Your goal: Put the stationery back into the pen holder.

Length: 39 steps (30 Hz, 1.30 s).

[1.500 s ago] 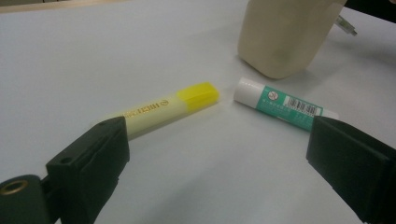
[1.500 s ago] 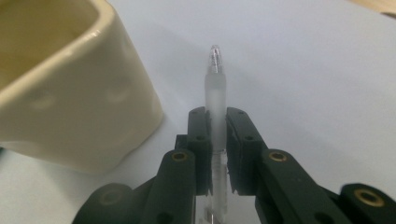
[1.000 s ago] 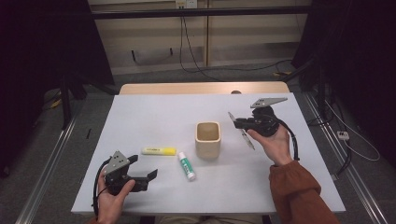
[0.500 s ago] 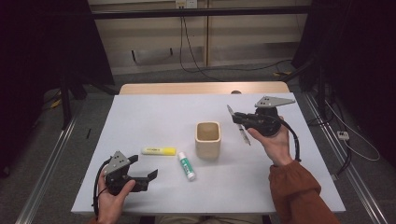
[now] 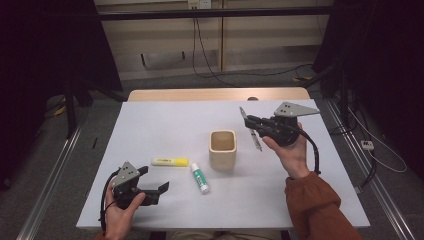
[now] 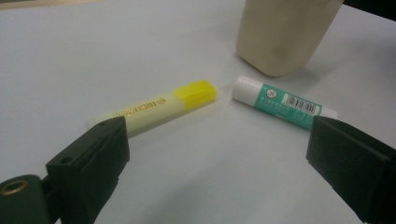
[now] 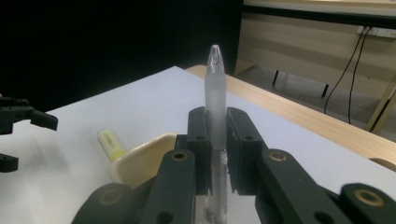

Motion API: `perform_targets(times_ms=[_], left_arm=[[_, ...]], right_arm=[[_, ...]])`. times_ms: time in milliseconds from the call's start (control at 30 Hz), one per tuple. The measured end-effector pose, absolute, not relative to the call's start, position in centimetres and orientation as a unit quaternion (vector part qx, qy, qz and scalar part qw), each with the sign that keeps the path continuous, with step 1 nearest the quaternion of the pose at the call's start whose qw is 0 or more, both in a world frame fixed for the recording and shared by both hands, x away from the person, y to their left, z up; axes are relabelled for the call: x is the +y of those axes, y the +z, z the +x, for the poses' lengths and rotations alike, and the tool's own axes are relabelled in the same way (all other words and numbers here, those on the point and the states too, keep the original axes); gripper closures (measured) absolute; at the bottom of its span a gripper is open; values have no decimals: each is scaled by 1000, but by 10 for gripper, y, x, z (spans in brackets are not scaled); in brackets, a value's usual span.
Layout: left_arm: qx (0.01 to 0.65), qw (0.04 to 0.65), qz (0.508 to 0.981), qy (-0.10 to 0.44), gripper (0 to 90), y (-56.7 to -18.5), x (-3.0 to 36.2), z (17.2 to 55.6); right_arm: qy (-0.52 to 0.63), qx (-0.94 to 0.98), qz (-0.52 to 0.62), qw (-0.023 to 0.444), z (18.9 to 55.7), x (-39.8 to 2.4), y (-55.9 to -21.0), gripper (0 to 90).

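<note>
1. Pen [image 7: 215, 107] is sitting clamped between the black jaws of the right gripper [image 7: 215, 140], its long axis crossing them, with the frosted rounded cap end sticking up past the jaw tips in the right gripper view.
2. Seen from the high view, the pen [image 5: 250, 129] is lying slantwise in the air over the table [image 5: 165, 125], one end pointing toward the far edge, the other end pointing down toward the near right.
3. Right gripper [image 5: 254, 125] is being carried above the table by the person's right hand [image 5: 290, 152], just right of the cup [image 5: 222, 150] and apart from it.
4. Cup is standing upright near the table's middle, its mouth showing open.
5. Left gripper [image 5: 156, 181] is resting low at the near left corner in the left hand [image 5: 122, 210], its jaws standing wide apart with nothing between them.
6. In the left gripper view, the highlighter [image 6: 159, 108] and the glue stick [image 6: 280, 101] are lying flat on the table beyond the spread jaws, their near ends close together but not touching.
7. Highlighter [image 5: 170, 161] is lying crosswise left of the cup, while the glue stick [image 5: 200, 178] is lying slanted just in front of it.
</note>
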<state>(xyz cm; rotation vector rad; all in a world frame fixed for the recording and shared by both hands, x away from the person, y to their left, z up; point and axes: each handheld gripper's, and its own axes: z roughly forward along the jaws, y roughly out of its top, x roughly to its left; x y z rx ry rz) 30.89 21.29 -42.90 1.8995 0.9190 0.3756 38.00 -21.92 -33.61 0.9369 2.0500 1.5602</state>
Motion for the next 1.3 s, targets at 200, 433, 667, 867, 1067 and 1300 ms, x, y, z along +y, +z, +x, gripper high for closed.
perform_targets(times_ms=[200, 433, 667, 867, 1067, 1300], left_arm=[[377, 481, 776, 154, 59, -429, 213, 309], [377, 481, 776, 156, 59, -429, 214, 309], [377, 481, 776, 156, 58, -429, 214, 309], [378, 481, 776, 155, 58, -429, 214, 309], [377, 481, 776, 156, 58, -429, 214, 309], [376, 480, 777, 156, 58, -429, 214, 309]], right_arm=[[578, 721, 322, 206, 379, -211, -333, 808], [589, 715, 316, 205, 382, -203, -327, 808], [609, 703, 309, 200, 386, -197, -320, 808], [617, 698, 305, 195, 390, -186, -317, 808], [625, 694, 299, 197, 393, -177, -312, 808], [626, 693, 299, 198, 398, -168, -313, 808]])
